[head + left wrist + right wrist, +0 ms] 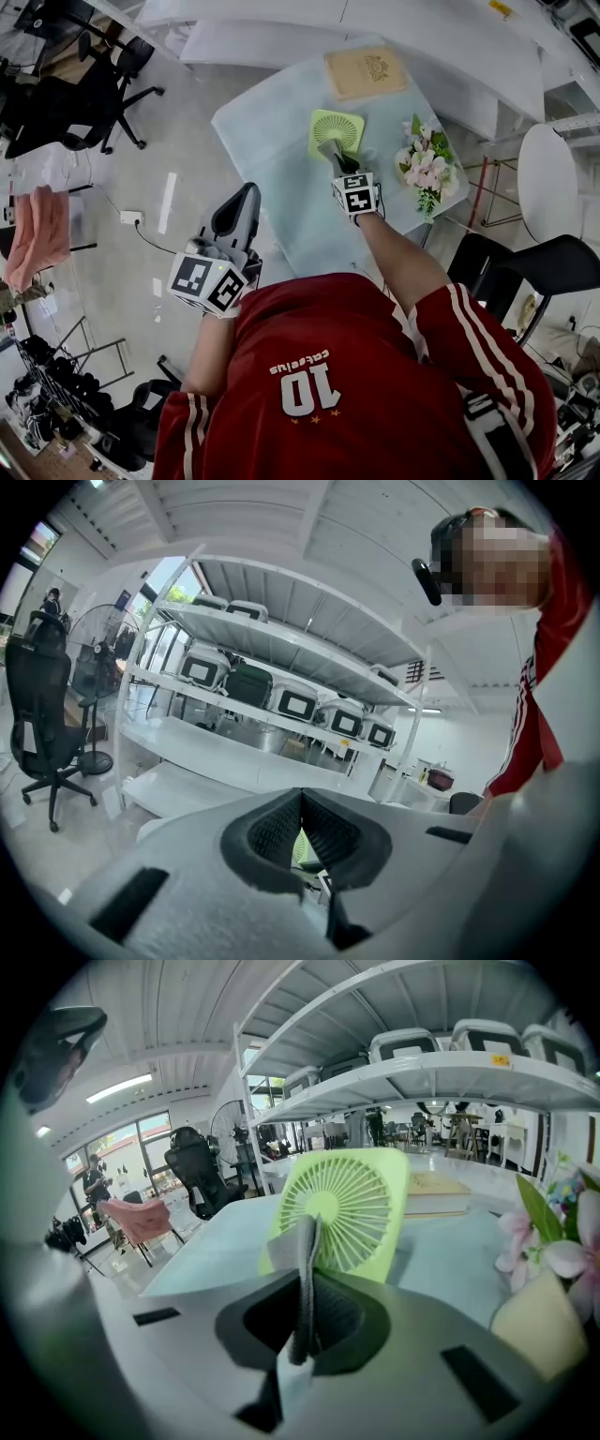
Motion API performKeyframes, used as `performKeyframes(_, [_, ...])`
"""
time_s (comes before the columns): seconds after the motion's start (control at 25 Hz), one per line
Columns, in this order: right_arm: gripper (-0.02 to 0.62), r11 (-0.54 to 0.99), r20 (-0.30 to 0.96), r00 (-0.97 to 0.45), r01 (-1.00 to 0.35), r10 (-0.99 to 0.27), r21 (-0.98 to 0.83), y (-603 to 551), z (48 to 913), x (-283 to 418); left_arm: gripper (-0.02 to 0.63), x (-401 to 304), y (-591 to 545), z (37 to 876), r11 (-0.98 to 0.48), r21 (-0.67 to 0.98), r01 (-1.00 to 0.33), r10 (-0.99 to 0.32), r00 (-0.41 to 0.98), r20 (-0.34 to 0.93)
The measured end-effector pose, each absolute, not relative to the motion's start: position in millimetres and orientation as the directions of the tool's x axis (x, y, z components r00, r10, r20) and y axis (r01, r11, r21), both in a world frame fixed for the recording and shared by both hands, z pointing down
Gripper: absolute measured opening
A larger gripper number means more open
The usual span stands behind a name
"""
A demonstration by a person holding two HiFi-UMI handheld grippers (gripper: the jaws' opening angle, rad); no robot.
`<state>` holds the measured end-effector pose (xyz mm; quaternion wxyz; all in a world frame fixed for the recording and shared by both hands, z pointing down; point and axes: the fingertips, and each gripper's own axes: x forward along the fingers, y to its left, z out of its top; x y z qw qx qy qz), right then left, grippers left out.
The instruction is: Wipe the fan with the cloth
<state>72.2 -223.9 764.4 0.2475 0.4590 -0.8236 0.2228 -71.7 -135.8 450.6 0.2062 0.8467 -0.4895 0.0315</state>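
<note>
A lime-green square fan (336, 131) stands on the pale table (272, 131), its round grille (342, 1208) facing my right gripper. My right gripper (337, 159) is shut on a grey cloth (302, 1269), which hangs folded between the jaws and reaches up to the fan's front (330, 148). Whether the cloth touches the grille cannot be told. My left gripper (246, 195) is held off the table's left side, above the floor. Its jaws (300, 806) are shut with nothing between them.
A tan book (366, 72) lies at the table's far edge behind the fan. A bunch of pink and white flowers (427, 164) sits to the fan's right. White shelving (281, 714) holds several boxes, and black office chairs (112, 84) stand on the floor to the left.
</note>
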Motion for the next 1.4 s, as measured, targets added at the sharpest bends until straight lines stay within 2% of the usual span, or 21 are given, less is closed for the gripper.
performKeyframes(0.92, [0.011, 0.428, 0.617, -0.430, -0.889, -0.659, -0.162, -220.8, 766.8, 103.5, 0.002, -41.3, -141.4, 448.2, -0.474, 0.304, -0.826, -0.797, 0.550, 0.252])
performKeyframes(1.4, [0.011, 0.317, 0.634, -0.341, -0.936, -0.694, -0.155, -214.0, 759.0, 135.0, 0.002, -35.6, -147.6, 450.4, -0.531, 0.333, -0.779, -0.754, 0.614, 0.235])
